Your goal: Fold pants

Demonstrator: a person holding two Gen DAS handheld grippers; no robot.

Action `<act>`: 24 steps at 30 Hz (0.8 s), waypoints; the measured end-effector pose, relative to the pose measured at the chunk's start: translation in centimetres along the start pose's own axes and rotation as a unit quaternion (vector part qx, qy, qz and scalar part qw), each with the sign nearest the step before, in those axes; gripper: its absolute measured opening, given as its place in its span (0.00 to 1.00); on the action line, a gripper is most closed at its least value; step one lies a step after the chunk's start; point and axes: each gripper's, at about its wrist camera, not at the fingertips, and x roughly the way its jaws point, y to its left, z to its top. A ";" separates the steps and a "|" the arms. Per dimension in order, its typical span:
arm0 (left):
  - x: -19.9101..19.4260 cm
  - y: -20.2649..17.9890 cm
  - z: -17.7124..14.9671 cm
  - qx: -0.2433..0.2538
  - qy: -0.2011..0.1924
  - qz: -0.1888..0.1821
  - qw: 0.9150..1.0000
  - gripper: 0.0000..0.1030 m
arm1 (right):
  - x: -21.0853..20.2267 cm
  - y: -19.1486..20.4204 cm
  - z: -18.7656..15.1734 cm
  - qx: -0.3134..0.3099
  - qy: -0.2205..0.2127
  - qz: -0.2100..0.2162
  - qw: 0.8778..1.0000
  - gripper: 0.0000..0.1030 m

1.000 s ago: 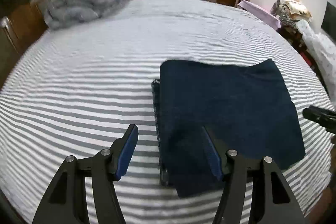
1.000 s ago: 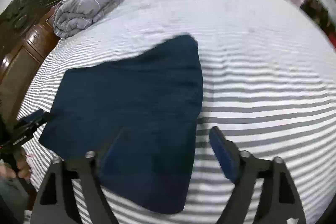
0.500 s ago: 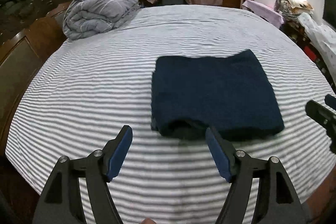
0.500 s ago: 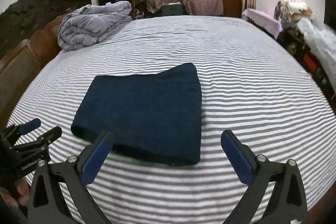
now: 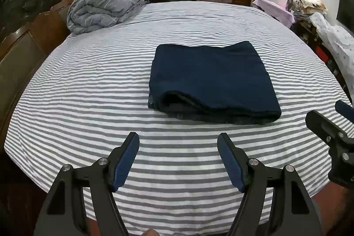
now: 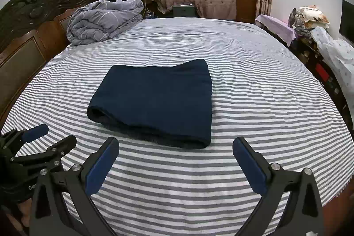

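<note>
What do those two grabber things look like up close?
Each hand-held gripper is black, with two angled fingers like flat struts with triangular cut-outs. The left hand-held gripper and the right hand-held gripper have dark blue pads on the inner faces and round silver screws at the joints. The left one's body carries small white lettering, too cut off to read.

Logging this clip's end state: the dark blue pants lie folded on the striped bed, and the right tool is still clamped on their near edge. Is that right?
Not quite. The dark blue pants do lie folded on the striped bed, but the right tool is open and clear of them, nothing between its pads. The right wrist view shows it.
</note>
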 end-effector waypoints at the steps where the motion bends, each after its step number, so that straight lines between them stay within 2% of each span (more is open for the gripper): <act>1: -0.1 0.0 -0.2 -0.002 0.002 -0.001 1.000 0.71 | 0.0 0.0 -0.1 0.000 0.001 -0.002 1.000 0.99; 12: -0.9 -0.1 -1.4 -0.014 0.005 0.010 1.000 0.71 | -1.1 1.2 -1.9 -0.016 0.008 -0.024 1.000 0.99; 24: -1.5 -0.6 -1.9 -0.008 0.005 0.018 1.000 0.71 | -0.8 1.6 -2.6 -0.012 0.022 -0.017 1.000 0.99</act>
